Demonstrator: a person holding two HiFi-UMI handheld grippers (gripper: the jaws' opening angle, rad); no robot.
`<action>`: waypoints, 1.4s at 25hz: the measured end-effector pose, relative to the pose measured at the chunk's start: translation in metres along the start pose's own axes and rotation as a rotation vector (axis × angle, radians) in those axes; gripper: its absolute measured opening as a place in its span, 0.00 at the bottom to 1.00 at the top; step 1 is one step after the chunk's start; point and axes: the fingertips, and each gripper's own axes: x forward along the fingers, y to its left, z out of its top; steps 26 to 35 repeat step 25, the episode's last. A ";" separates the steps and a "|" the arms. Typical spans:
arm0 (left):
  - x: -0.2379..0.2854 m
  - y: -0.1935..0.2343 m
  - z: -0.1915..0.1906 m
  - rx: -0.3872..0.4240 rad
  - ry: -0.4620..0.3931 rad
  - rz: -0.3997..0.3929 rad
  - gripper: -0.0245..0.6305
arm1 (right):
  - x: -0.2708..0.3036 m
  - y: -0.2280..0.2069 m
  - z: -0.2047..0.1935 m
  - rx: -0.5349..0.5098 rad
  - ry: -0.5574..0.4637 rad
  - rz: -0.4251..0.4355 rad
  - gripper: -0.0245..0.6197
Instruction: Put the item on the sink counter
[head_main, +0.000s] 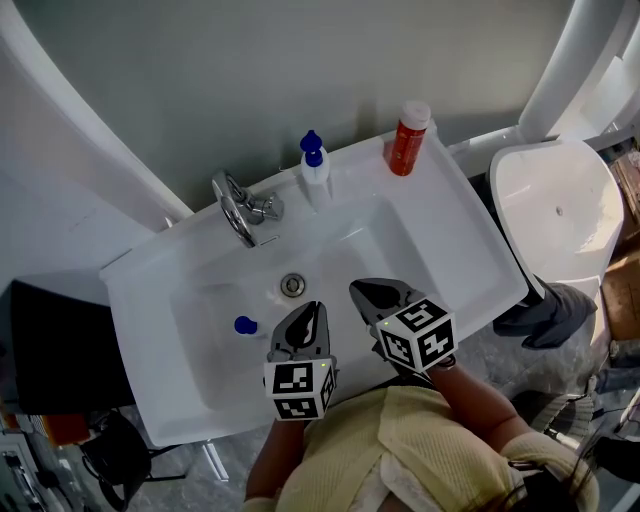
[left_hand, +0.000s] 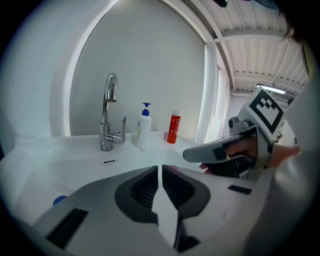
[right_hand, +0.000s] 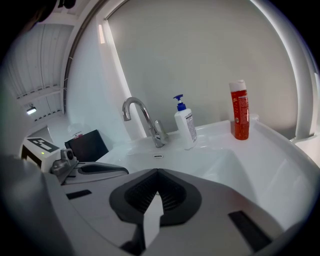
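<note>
A small blue item (head_main: 246, 325) lies in the white sink basin (head_main: 200, 340), left of the drain (head_main: 292, 285); it also peeks out at the lower left of the left gripper view (left_hand: 59, 200). My left gripper (head_main: 314, 307) hovers over the basin just right of the item, its jaws shut with nothing between them (left_hand: 160, 167). My right gripper (head_main: 360, 289) hangs beside it over the basin's middle, also shut and empty (right_hand: 157, 171). Neither gripper touches the blue item.
On the counter's back edge stand a chrome faucet (head_main: 245, 205), a white soap bottle with a blue pump (head_main: 315, 168) and a red bottle with a white cap (head_main: 408, 137). A white toilet (head_main: 555, 200) is to the right. A dark bin (head_main: 50, 350) sits left of the sink.
</note>
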 end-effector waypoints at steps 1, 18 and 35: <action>0.000 0.000 -0.001 0.000 0.004 0.001 0.13 | 0.000 0.000 0.000 -0.002 0.001 0.001 0.07; -0.005 -0.005 0.000 0.010 0.011 -0.016 0.13 | -0.001 0.002 -0.001 -0.003 0.000 0.006 0.07; -0.009 -0.005 -0.002 0.013 0.018 -0.012 0.13 | -0.004 0.005 -0.004 -0.003 -0.004 0.010 0.07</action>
